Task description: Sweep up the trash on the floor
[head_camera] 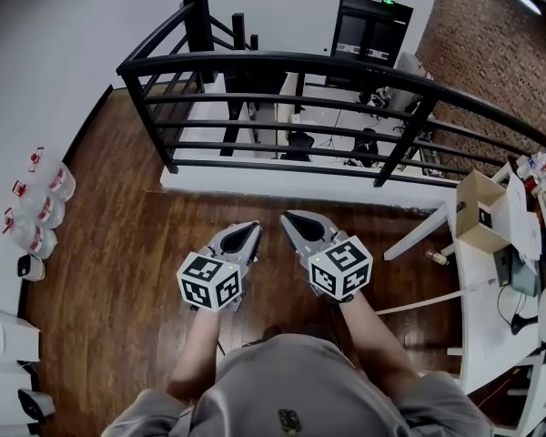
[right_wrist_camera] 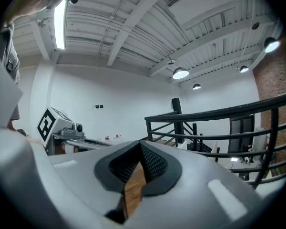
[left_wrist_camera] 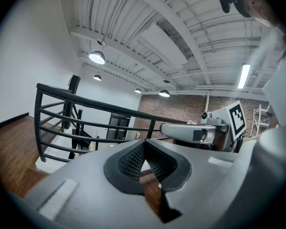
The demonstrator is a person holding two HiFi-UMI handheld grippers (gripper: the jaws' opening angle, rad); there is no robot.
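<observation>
Both tongs shut and empty, side by side above the wooden floor.
The left tongs and the right tongs point toward 12 o'clock at the black railing, each pair of jaws pressed together with nothing between them. On the floor a small object, too small to identify, lies at 3 o'clock from the right tongs, just beside a leg of the white desk.

Bright, even light from ceiling lamps; sharp centres, heavy fisheye bending, dark vignetted corners.
</observation>
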